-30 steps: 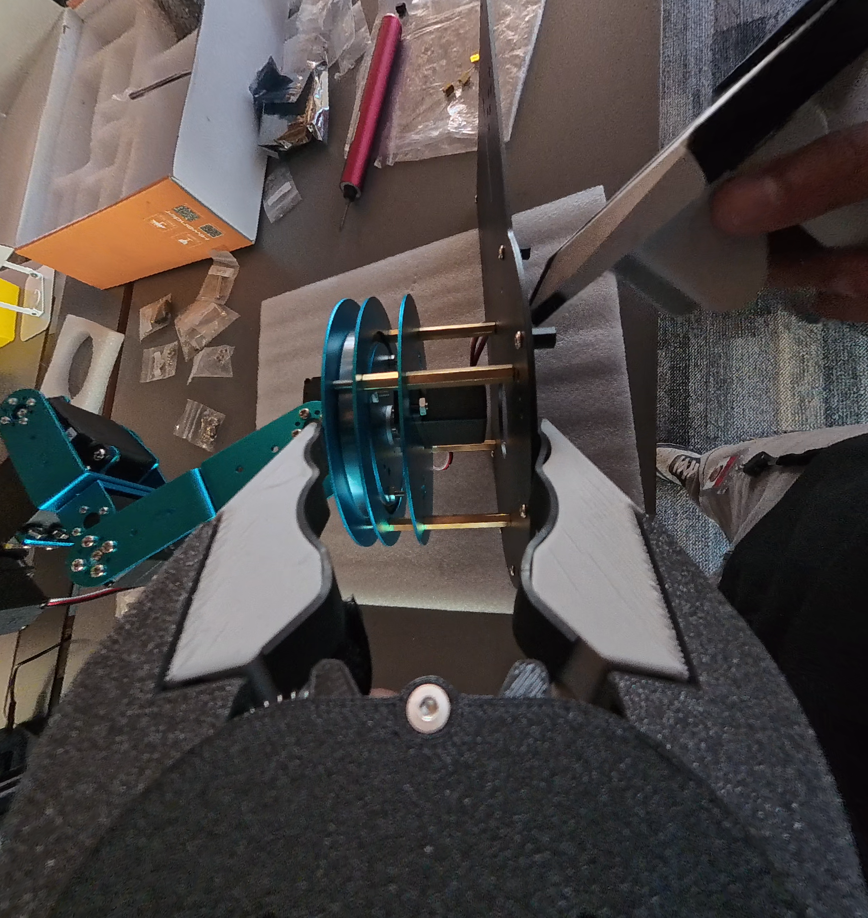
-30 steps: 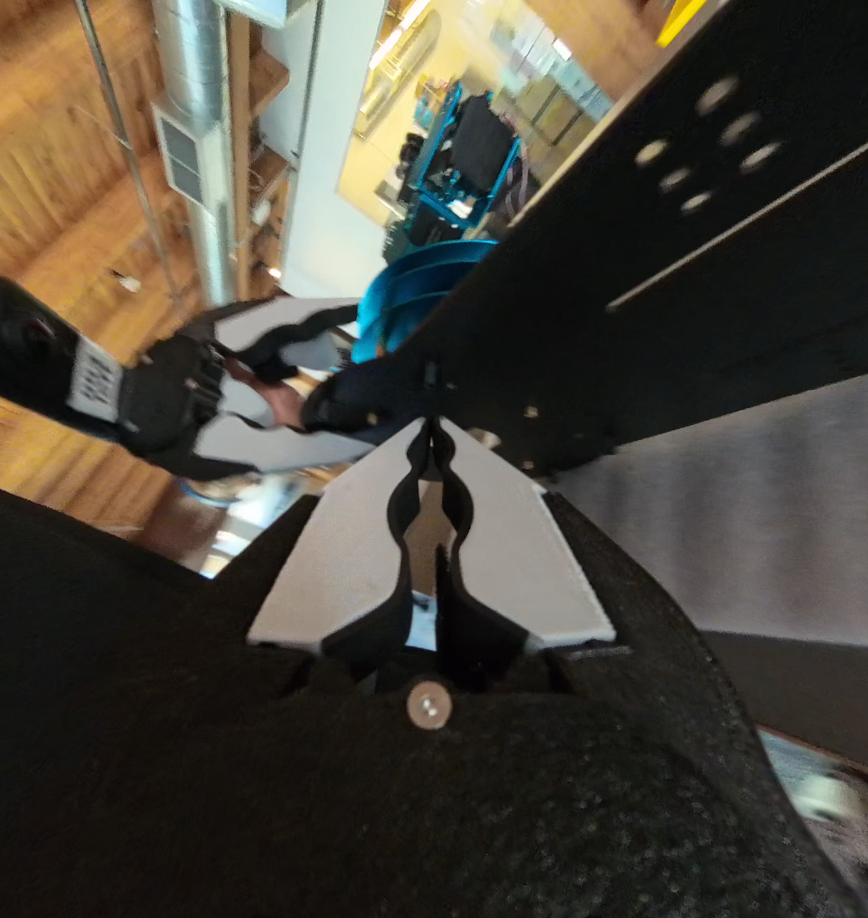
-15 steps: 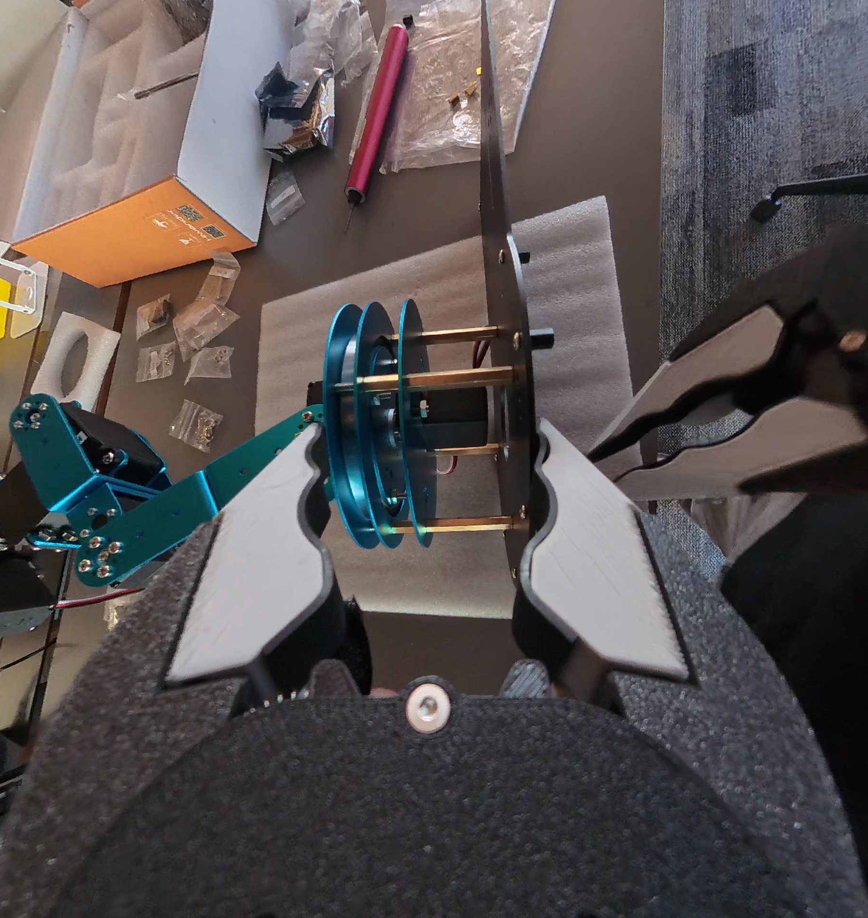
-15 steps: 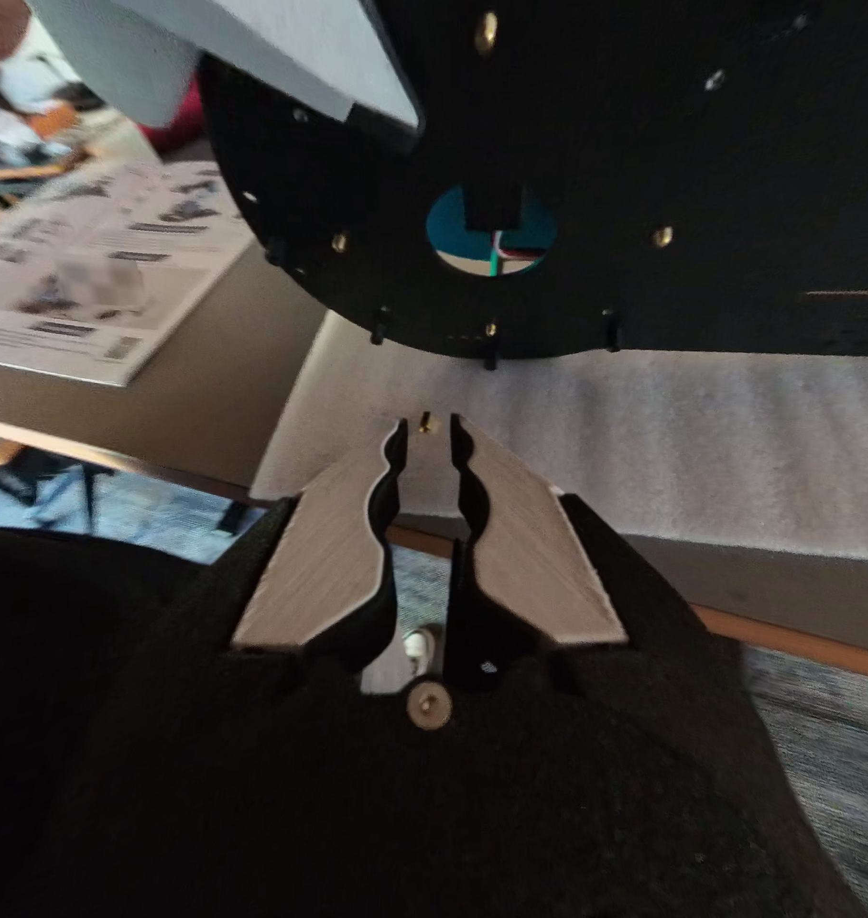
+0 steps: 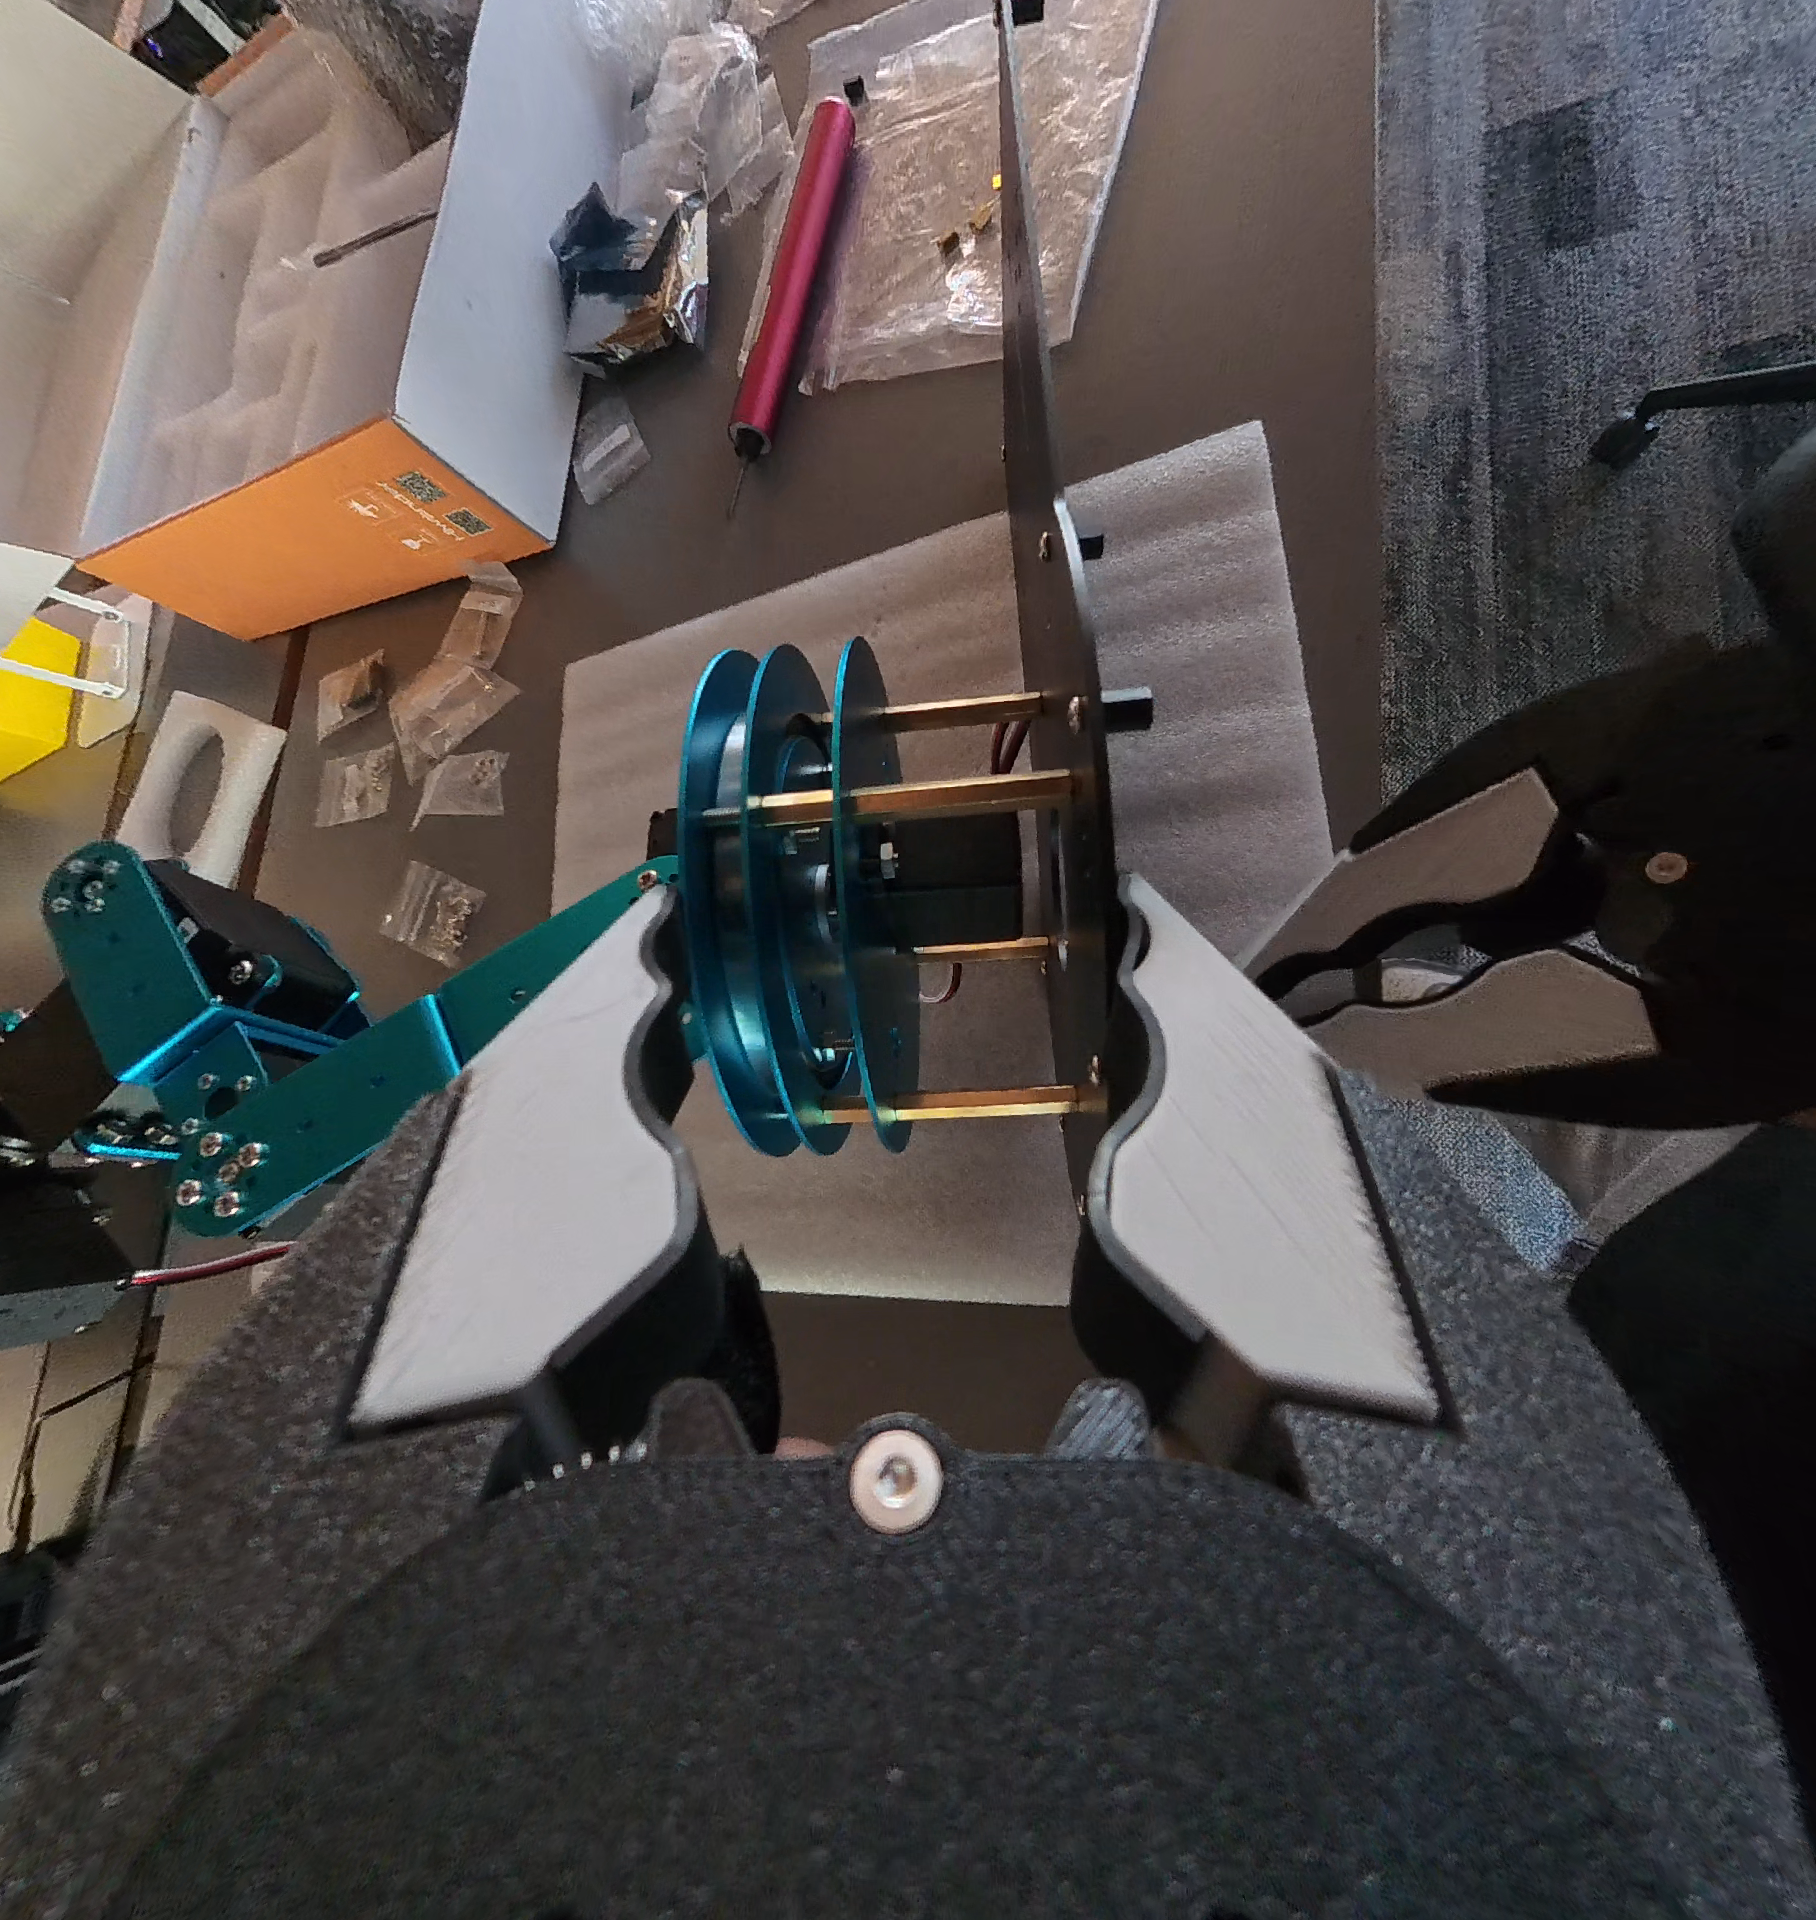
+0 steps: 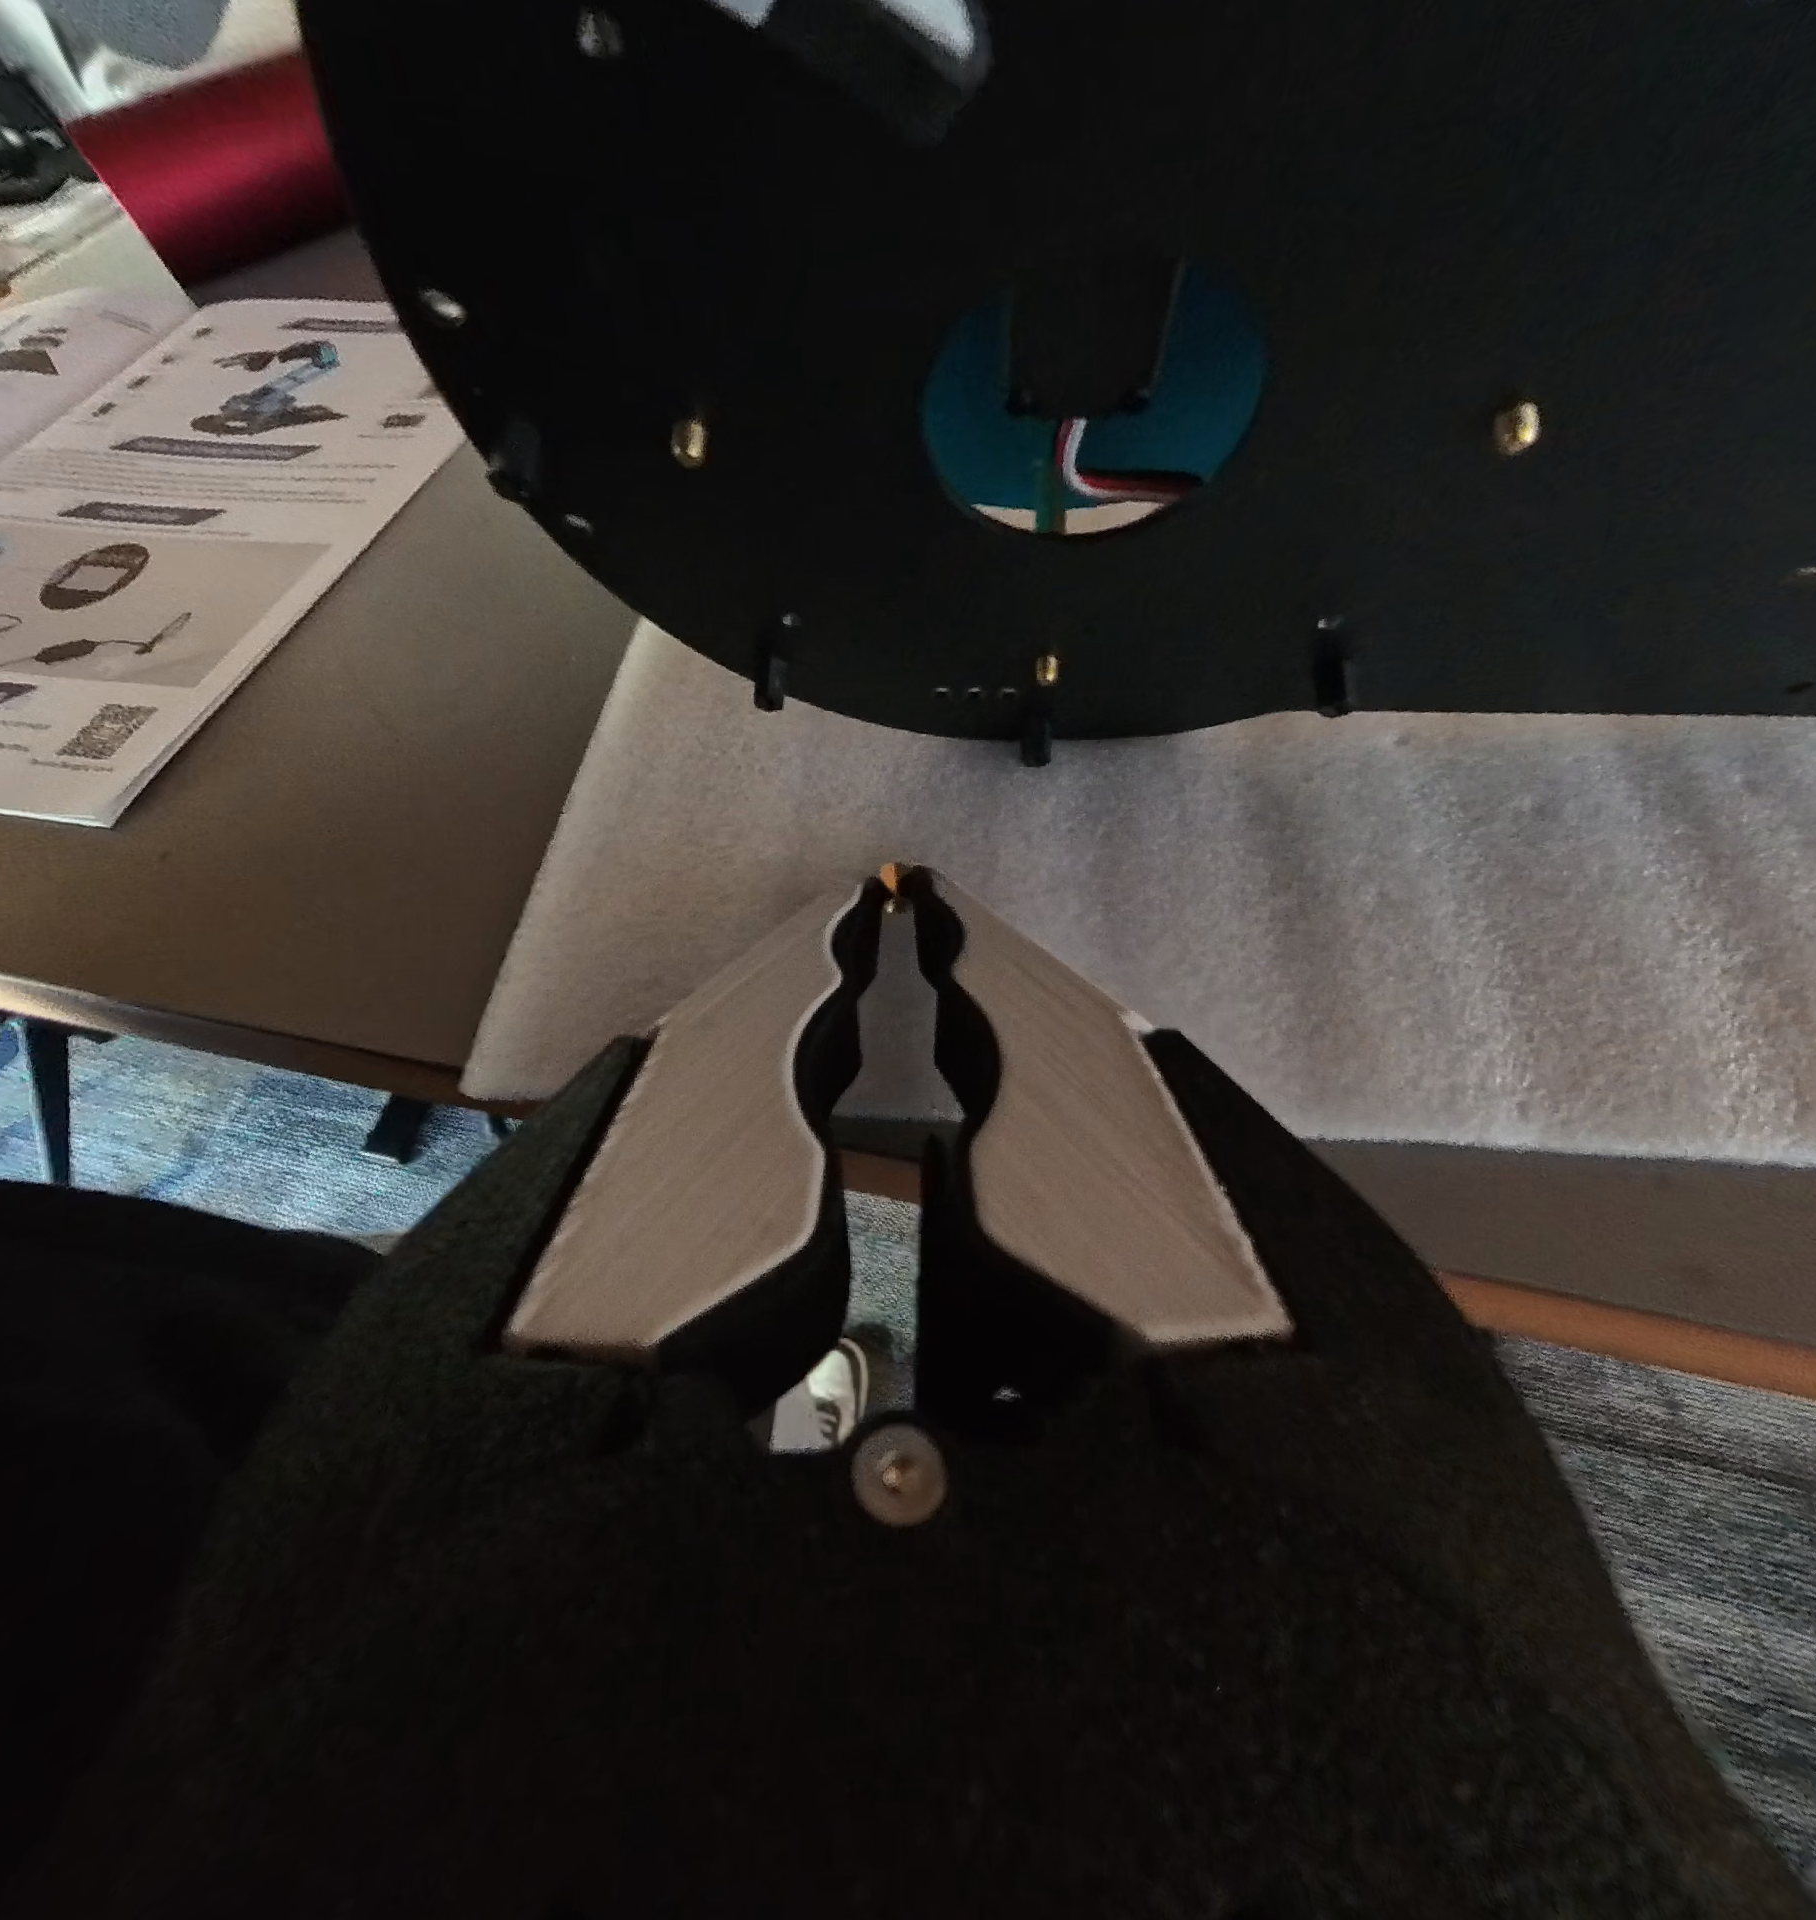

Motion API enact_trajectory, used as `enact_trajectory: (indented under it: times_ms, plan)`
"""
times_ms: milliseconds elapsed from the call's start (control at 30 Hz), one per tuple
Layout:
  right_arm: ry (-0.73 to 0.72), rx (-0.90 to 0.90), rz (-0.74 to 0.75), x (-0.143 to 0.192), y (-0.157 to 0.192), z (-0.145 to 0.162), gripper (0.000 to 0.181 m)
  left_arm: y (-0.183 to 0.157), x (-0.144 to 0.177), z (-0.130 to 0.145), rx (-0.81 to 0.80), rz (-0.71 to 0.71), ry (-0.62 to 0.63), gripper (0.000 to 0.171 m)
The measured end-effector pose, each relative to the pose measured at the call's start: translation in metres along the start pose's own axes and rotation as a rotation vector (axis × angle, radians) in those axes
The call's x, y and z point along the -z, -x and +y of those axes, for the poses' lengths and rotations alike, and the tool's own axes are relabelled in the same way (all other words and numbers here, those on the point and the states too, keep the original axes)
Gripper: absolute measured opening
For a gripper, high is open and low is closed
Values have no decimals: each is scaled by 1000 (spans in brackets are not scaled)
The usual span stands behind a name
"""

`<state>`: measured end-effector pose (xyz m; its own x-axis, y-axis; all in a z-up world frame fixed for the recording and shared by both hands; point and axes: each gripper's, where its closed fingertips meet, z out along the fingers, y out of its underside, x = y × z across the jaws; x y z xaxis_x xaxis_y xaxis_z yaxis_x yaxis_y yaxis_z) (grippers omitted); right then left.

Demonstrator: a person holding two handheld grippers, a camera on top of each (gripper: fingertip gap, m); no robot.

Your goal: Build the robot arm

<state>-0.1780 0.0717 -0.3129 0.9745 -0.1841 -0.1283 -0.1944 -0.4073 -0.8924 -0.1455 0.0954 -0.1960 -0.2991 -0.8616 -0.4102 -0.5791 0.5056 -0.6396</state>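
A: What does the left hand-held gripper [image 5: 899, 940] have?

B: It is clamped across the turntable base of a blue robot arm kit. One finger [image 5: 571, 1081] presses the outer blue disc [image 5: 712, 914], the other the black base plate [image 5: 1075, 790], which stands on edge at the frame's centre. Brass standoffs [image 5: 951, 800] bridge the discs and plate.

A: And the right one?

B: The right hand-held gripper [image 6: 896, 896] is nearly pressed together, pinching a tiny brass piece [image 6: 892, 880] at its very tips (a screw or a nut, too small to tell). It sits just below the plate's round lower edge, not touching it, over the white foam sheet [image 6: 1299, 935] on the counter [image 6: 312, 831].

A: What lies around?

B: In the left wrist view, the blue arm links [image 5: 291, 1070] run off to the middle left. An orange and white box [image 5: 291, 343] is at upper left, a red screwdriver [image 5: 795, 270] at top centre, and small parts bags [image 5: 436, 769] below the box. In the right wrist view an open instruction booklet [image 6: 135, 540] lies at left, and wires [image 6: 1101, 468] show through the plate's round hole.
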Motion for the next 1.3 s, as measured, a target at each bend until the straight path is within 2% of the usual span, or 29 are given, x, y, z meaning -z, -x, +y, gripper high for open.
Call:
enact_trajectory:
  times_ms: [100,200,267,367,567,867,1033,1167,1300]
  plan:
    - [-66,-85,-15,9,-8,-4,5,-1,1,0,-5,-9,-1,80]
    - [-261,-170,-36,32,-21,-40,5,-2,1,-1,-6,-17,-7,80]
    - [-389,-121,-29,46,-24,-66,5,-3,1,-1,-6,-21,-12,80]
    - [-484,-31,-20,54,-20,-89,5,-3,1,-2,-10,-24,-17,80]
    - [-535,8,-21,60,-22,-102,4,-3,1,-2,-16,-24,-12,80]
    - [-499,28,-19,58,-20,-103,4,-4,1,-2,-27,-30,-10,80]
    - [-397,-180,-117,58,-19,-102,4,-4,1,-2,-30,-34,-14,80]
    - [-284,-260,-185,60,-18,-101,4,-5,1,-3,-43,-41,-18,80]
    - [-218,-443,-326,60,-17,-101,4,-5,1,-3,-45,-42,-20,80]
